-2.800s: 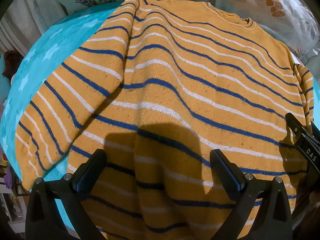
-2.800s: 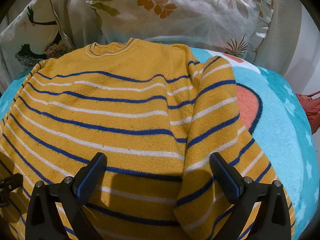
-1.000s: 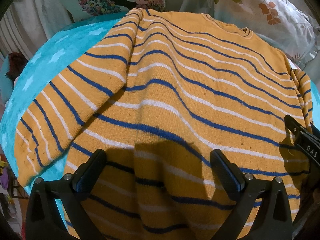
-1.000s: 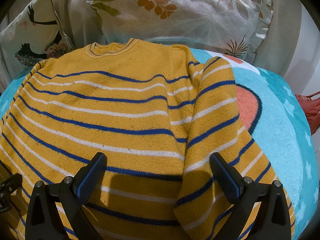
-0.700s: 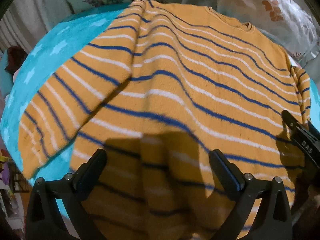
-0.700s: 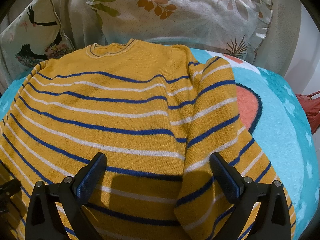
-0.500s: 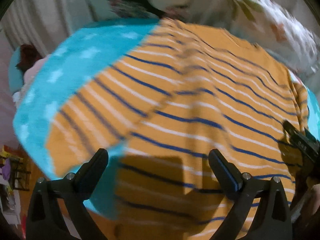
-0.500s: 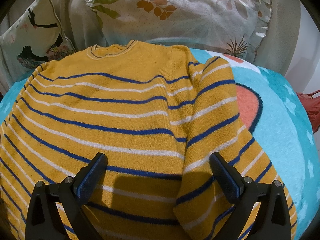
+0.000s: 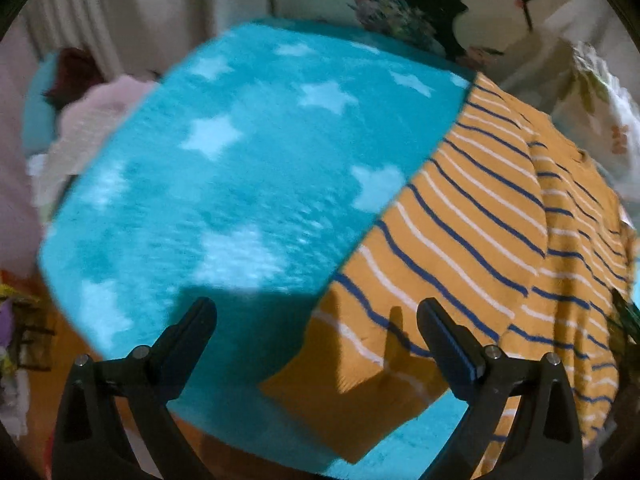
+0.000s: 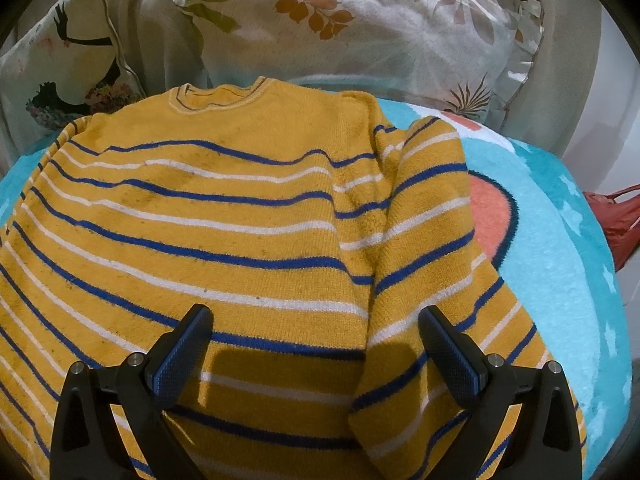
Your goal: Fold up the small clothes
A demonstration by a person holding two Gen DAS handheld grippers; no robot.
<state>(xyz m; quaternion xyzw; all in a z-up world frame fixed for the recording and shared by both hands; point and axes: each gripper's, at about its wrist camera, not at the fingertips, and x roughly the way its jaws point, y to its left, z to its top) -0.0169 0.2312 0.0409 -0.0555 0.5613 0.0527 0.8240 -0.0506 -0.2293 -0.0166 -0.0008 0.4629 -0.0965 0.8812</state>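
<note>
A yellow sweater (image 10: 224, 232) with blue and white stripes lies flat on a turquoise blanket (image 9: 224, 184), neck toward the pillows. Its right sleeve (image 10: 424, 240) lies folded down along the body. In the left wrist view the left sleeve (image 9: 432, 264) stretches out over the blanket, its cuff end (image 9: 352, 396) near the bed's edge. My left gripper (image 9: 316, 324) hangs open over the blanket just left of that cuff, holding nothing. My right gripper (image 10: 316, 332) hovers open above the sweater's lower body beside the folded sleeve.
Two printed pillows (image 10: 360, 28) (image 10: 64, 60) lean at the head of the bed. A red bag (image 10: 616, 220) sits off the right side. Pink and dark cloth (image 9: 80, 116) lies beyond the bed's left edge, with floor clutter (image 9: 16, 320) below.
My left gripper has swung left, off the sweater's body and out over the bare blanket by the left sleeve's cuff. My right gripper has stayed nearly still.
</note>
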